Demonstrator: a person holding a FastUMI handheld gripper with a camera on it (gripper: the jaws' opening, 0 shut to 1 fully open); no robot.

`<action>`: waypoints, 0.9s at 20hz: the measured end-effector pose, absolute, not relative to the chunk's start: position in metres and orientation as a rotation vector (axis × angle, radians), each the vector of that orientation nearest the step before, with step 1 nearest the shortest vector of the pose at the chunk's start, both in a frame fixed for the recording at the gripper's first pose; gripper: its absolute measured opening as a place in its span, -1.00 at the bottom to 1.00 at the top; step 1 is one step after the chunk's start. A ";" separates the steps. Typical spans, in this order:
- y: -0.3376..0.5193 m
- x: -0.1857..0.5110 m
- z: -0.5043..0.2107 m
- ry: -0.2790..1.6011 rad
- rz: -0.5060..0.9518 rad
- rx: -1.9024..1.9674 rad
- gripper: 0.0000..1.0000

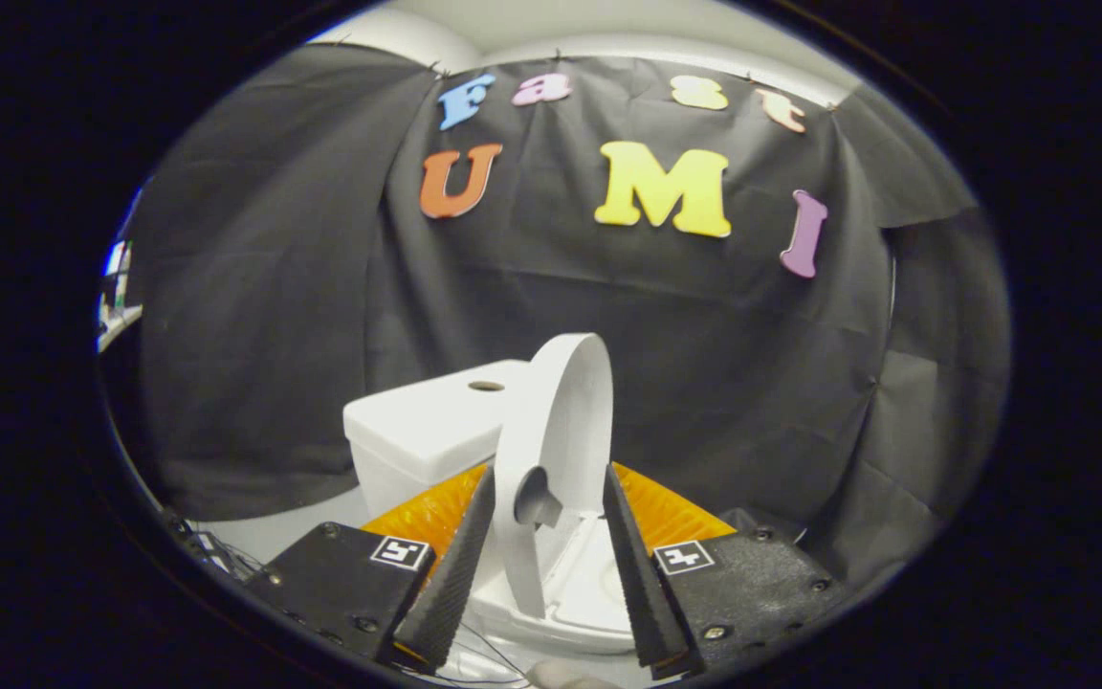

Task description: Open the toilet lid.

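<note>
The toilet lid (556,450) stands nearly upright between the spread fingers of the claw (544,565), touching neither, the tank (427,431) at ten o'clock behind it. Ease it gently back until it rests against the tank, without jolting.

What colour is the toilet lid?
White, plain; the lid stands raised between the open gripper fingers in the gripper view.
</note>
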State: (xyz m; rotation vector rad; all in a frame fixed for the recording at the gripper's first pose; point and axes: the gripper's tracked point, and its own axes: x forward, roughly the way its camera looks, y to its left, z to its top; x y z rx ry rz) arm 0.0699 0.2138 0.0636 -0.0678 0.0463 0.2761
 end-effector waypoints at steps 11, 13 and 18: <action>0.035 0.029 0.031 -0.052 0.037 0.065 0.99; 0.009 0.026 0.017 -0.038 0.001 0.074 0.99; -0.034 0.014 -0.011 -0.048 -0.064 0.078 0.99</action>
